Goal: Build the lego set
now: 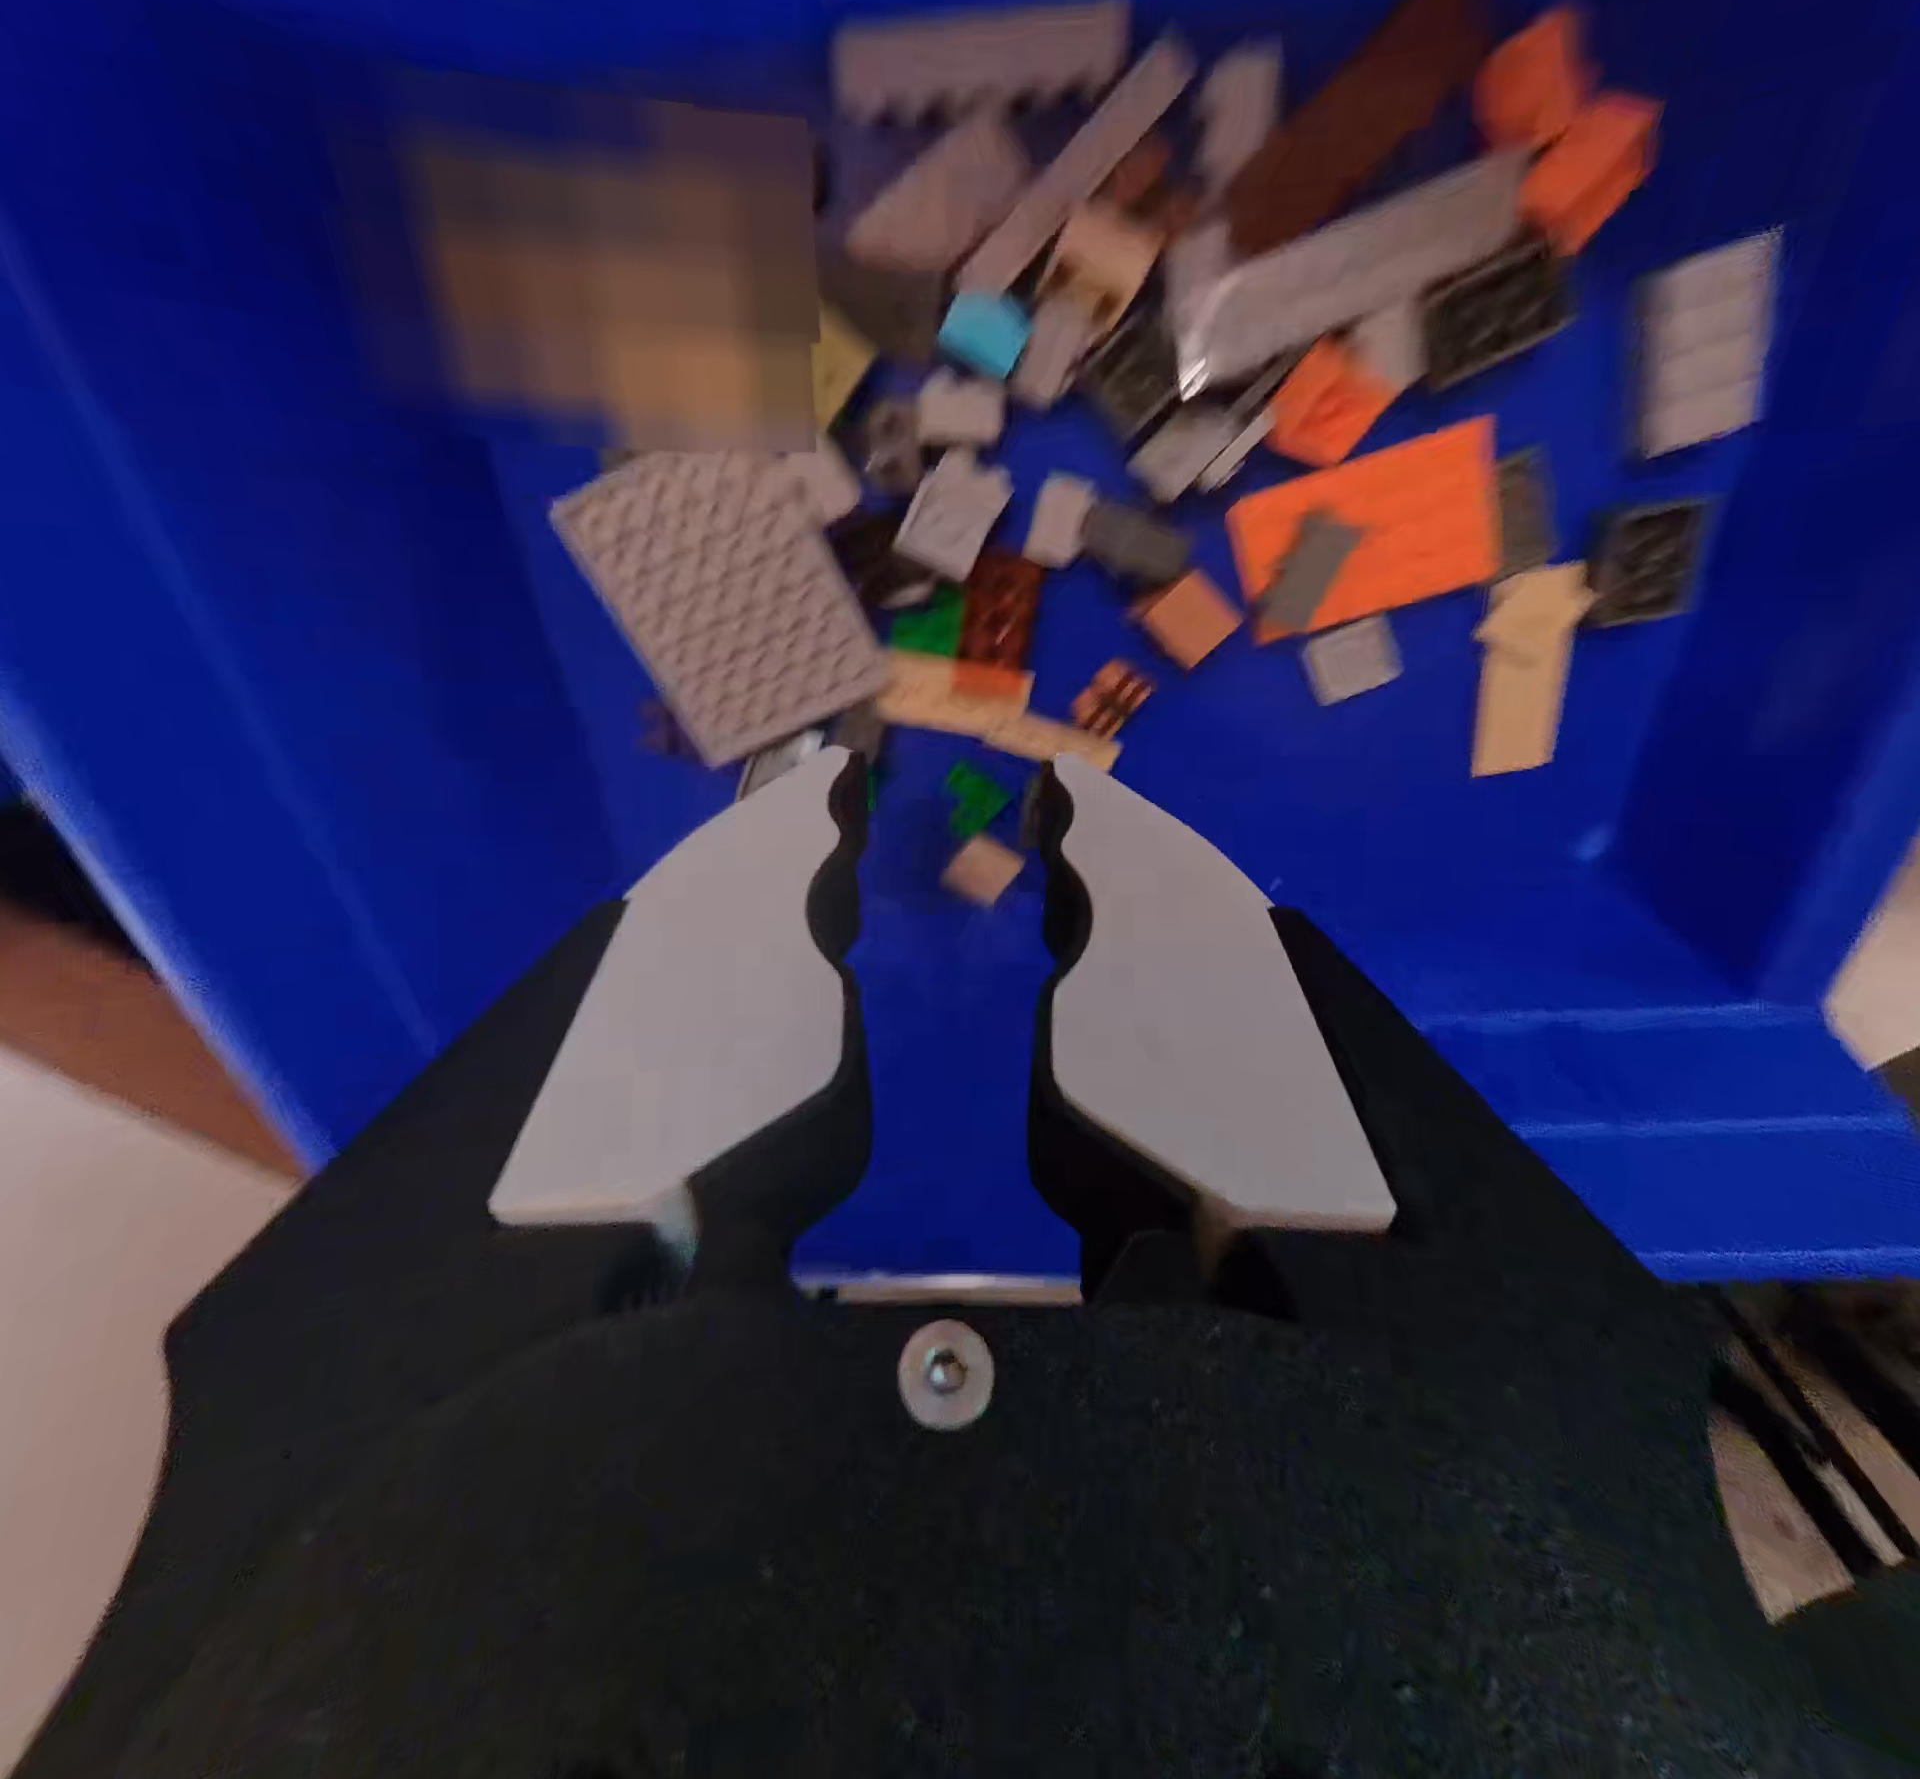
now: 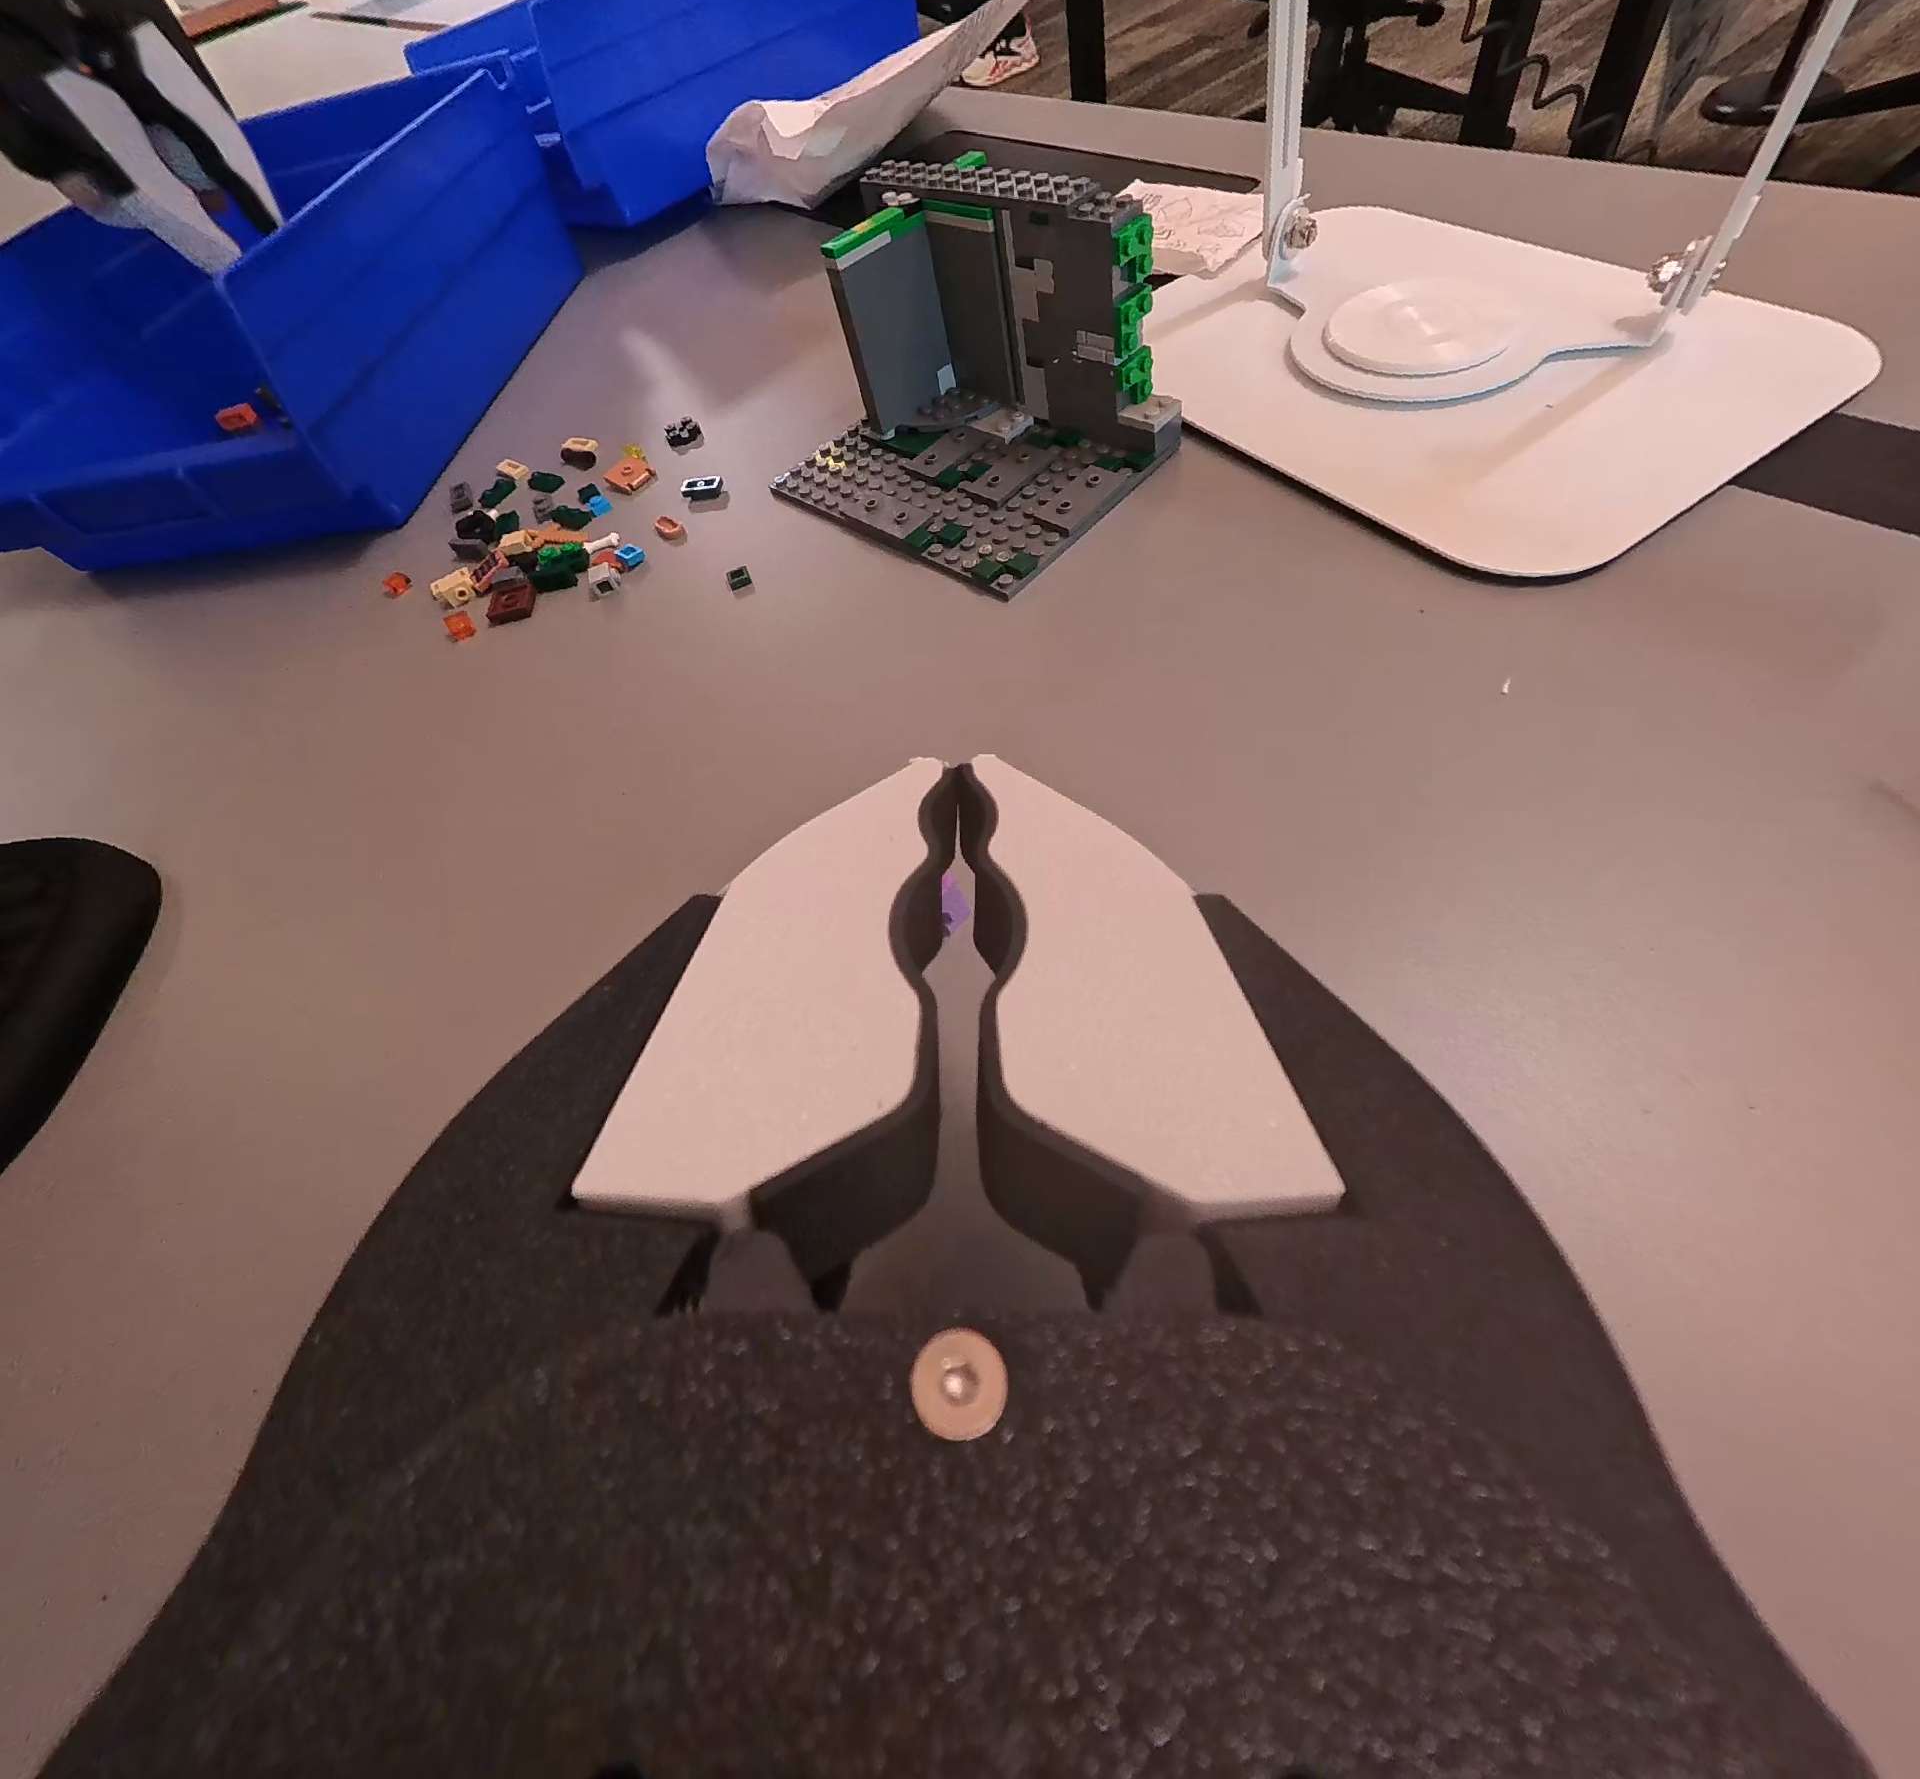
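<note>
In the left wrist view my left gripper (image 1: 951, 773) is open and empty, reaching into a blue bin (image 1: 312, 586) over a blurred heap of Lego pieces. These include a grey studded plate (image 1: 717, 597) and an orange plate (image 1: 1371, 524). A small green piece (image 1: 977, 794) and a tan tile (image 1: 982, 869) lie between its fingertips. In the right wrist view my right gripper (image 2: 956, 773) hovers over the grey table (image 2: 1351, 794), shut on a small purple piece (image 2: 954, 898). The partly built grey and green Lego model (image 2: 987, 379) stands ahead. The left gripper (image 2: 156, 160) shows over the bin (image 2: 395, 347).
Several small loose pieces (image 2: 551, 534) lie on the table between the bin and the model. A second blue bin (image 2: 707, 56) and crumpled paper (image 2: 831, 129) sit behind. A white stand base (image 2: 1558, 399) is at the right. A black object (image 2: 52, 950) is at the left edge. From the left gripper's tips to the grey studded plate (image 1: 717, 597) is close to 6 cm.
</note>
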Available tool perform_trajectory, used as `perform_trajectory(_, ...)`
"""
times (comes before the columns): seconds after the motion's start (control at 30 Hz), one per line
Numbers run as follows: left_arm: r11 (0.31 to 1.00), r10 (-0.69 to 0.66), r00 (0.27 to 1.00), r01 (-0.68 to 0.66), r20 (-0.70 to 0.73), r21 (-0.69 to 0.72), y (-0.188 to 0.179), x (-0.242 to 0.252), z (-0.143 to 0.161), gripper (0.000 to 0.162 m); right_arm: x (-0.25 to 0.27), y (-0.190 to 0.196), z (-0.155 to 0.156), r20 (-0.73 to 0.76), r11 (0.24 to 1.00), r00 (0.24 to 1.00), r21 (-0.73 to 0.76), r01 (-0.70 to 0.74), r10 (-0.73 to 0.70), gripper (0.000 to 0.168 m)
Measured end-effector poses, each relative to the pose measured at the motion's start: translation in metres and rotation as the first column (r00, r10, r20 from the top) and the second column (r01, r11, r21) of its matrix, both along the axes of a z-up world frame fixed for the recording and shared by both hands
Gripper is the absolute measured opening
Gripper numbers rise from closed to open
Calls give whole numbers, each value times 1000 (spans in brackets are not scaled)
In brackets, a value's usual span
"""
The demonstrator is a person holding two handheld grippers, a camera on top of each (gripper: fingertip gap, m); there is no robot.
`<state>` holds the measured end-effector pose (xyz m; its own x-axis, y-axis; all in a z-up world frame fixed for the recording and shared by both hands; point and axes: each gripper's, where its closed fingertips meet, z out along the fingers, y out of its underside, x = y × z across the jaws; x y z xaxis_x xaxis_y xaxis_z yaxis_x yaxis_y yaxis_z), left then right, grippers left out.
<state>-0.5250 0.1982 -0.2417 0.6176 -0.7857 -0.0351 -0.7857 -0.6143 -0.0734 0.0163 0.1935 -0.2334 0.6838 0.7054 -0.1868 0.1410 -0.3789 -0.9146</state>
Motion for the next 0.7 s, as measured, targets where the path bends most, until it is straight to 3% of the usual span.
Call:
perform_trajectory(0.03, 1000, 10, 998, -12, -57, -21, -1, -12, -3, 32, 0, 0, 0, 0, 1000, 1000, 0, -1, 1, 0)
perform_trajectory(0.23, 997, 31, 980, -44, -197, -61, 2, -40, -25, 30, 0, -1, 1, -4, 1000, 1000, 1, -4, 4, 0)
perform_trajectory(0.53, 996, -9, 968, -15, -252, -93, 8, -40, -47, 27, 0, -1, 0, -2, 1000, 1000, 0, -4, 4, 0)
perform_trajectory(0.63, 996, -14, 968, -8, -249, -86, 11, -38, -46, 14, 1, -1, 0, -4, 1000, 1000, -3, -1, 1, 0)
perform_trajectory(0.7, 998, -12, 970, -4, -243, -66, 13, -37, -42, 14, 2, -1, 0, -6, 1000, 1000, -1, 0, 0, 0)
